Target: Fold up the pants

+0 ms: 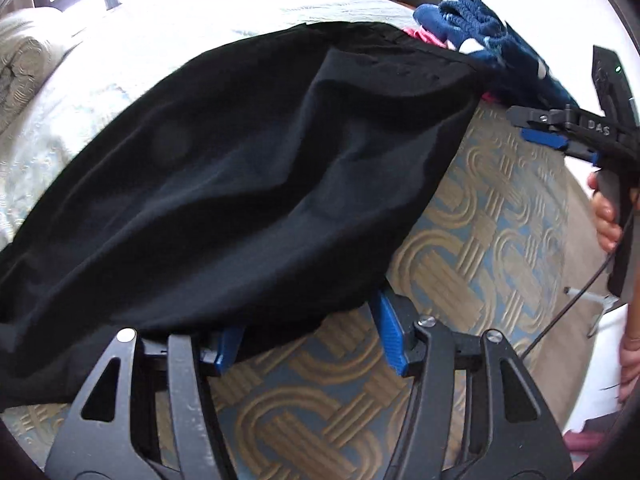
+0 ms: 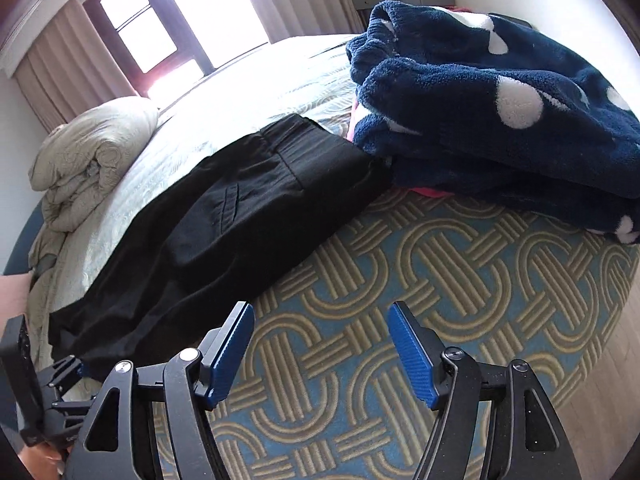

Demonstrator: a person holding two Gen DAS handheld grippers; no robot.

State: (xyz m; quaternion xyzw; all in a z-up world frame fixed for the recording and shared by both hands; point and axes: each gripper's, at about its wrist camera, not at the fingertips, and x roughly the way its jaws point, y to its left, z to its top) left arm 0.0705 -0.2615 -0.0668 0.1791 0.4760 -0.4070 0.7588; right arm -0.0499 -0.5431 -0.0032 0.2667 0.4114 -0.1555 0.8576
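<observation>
Black pants [image 1: 240, 168] lie flat across the bed, doubled over lengthwise, with the waistband [image 2: 304, 152] toward the far end. My left gripper [image 1: 308, 320] is at the pants' near edge with its jaws wide apart. The cloth's edge drapes over the left fingertip and hides it, while the right pad [image 1: 390, 336] stands bare beside the cloth and presses on nothing. My right gripper [image 2: 320, 312] is open over the patterned bedspread [image 2: 420, 280], just right of the pants [image 2: 224, 216], with nothing between its fingers. In the left wrist view the right gripper [image 1: 528, 128] shows at the right edge, held by a hand [image 1: 604, 216].
A navy fleece blanket with white dots [image 2: 500, 100] is piled at the far right, touching the waistband, with something pink [image 1: 420, 36] under it. A rolled beige duvet [image 2: 88, 152] lies at the far left. The bed's edge and the floor [image 2: 608, 360] run along the right.
</observation>
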